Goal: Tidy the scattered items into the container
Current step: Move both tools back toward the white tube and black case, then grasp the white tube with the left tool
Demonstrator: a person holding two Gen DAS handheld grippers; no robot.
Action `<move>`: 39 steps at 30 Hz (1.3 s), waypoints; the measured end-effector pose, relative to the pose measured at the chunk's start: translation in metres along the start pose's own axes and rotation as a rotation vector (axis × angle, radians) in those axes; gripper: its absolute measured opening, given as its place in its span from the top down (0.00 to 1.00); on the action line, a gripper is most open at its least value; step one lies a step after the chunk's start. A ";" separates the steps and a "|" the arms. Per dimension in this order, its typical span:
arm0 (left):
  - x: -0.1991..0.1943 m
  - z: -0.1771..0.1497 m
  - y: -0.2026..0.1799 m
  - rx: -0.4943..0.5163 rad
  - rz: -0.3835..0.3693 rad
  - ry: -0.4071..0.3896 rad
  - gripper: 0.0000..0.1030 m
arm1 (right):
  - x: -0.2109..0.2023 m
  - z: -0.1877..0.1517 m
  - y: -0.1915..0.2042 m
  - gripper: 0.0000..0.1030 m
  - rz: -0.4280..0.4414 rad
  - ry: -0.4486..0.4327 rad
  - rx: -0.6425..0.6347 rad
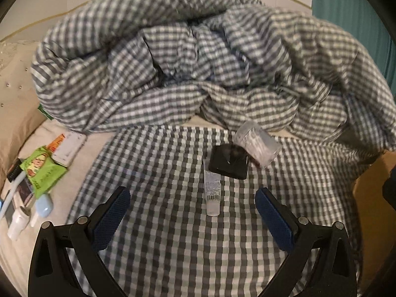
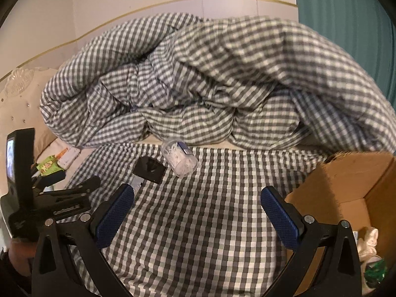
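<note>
The left gripper is above the checked sheet, jaws spread wide and empty. A small clear tube with a barcode label lies flat on the sheet between the two blue pads, touching neither. Just beyond the tube's far end lies a black square case, which the tube appears to touch. A clear cylindrical tub of cotton swabs lies on its side against the far right corner of the case.

The right gripper is also over the checked sheet, jaws spread wide and empty. The cardboard box stands open to the right of this gripper, at the sheet's edge; a white item and a green item lie inside it.

A bunched checked duvet is piled beyond the case. Left of the sheet, a green packet, a white plastic strip and other small items lie scattered on the cream mattress.
</note>
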State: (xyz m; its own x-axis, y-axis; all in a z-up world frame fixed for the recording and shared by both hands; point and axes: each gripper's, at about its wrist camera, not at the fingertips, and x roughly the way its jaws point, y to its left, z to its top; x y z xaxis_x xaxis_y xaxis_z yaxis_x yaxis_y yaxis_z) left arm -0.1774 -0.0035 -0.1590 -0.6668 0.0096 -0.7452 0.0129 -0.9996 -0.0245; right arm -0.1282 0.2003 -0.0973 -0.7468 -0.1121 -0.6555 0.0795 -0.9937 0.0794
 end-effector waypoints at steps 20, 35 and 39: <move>0.108 -0.018 -0.022 0.060 0.009 0.123 0.13 | 0.067 -0.018 -0.008 0.00 0.010 0.063 0.021; 0.130 -0.024 -0.003 0.015 -0.050 0.144 0.75 | 0.104 -0.023 0.013 0.00 0.029 0.104 0.003; 0.127 -0.022 0.004 -0.005 -0.071 0.143 0.75 | 0.113 -0.022 0.024 0.00 0.038 0.109 -0.013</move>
State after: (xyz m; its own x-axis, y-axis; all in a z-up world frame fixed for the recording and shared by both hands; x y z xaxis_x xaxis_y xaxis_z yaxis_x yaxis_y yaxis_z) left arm -0.2458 -0.0057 -0.2684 -0.5533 0.0840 -0.8287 -0.0265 -0.9962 -0.0833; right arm -0.1959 0.1635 -0.1856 -0.6668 -0.1488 -0.7303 0.1151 -0.9887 0.0963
